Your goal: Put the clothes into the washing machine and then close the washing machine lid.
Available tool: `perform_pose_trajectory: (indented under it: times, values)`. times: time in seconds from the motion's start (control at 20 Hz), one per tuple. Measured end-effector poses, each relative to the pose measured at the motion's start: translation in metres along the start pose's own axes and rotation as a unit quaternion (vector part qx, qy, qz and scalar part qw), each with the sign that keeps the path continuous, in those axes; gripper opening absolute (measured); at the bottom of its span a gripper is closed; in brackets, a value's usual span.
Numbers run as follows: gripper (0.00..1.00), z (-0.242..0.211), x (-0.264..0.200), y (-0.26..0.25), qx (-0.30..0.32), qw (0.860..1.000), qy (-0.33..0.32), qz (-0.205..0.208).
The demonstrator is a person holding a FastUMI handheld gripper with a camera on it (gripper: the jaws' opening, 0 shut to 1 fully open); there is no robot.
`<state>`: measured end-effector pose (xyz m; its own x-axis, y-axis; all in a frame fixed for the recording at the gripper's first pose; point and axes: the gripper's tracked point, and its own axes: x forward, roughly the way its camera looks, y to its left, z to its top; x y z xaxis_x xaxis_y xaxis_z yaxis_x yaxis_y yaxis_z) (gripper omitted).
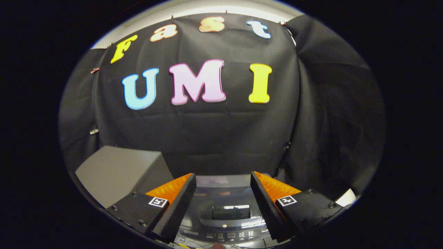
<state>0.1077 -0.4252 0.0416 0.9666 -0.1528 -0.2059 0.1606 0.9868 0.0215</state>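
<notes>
Two fingers of my tool [223,180] are spread wide apart with nothing between them, just hanging in the air above the washing machine [226,214]. The machine sits right below and between the fingers, its lid [230,209] down flat, with a dark window in the middle and a row of buttons along the near edge. Off past the left finger there's a grey box [117,171] close beside the machine. Black cloth wall [225,138] is straight ahead behind everything. Can't spot any clothes from here.
</notes>
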Motion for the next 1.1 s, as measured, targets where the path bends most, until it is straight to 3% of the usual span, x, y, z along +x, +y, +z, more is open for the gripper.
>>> perform_pose_trajectory:
  times: [0.1,0.5,0.8,1.1]
  values:
    - [0.98,0.037,-0.018,-0.001,-0.004,0.999,-0.043,0.004]
    - [0.98,0.099,-0.065,0.019,-0.021,0.992,-0.119,0.020]
    - [0.98,0.120,-0.085,0.027,-0.002,0.988,-0.153,0.022]
    - [0.98,0.118,-0.090,0.045,-0.024,0.988,-0.151,0.022]
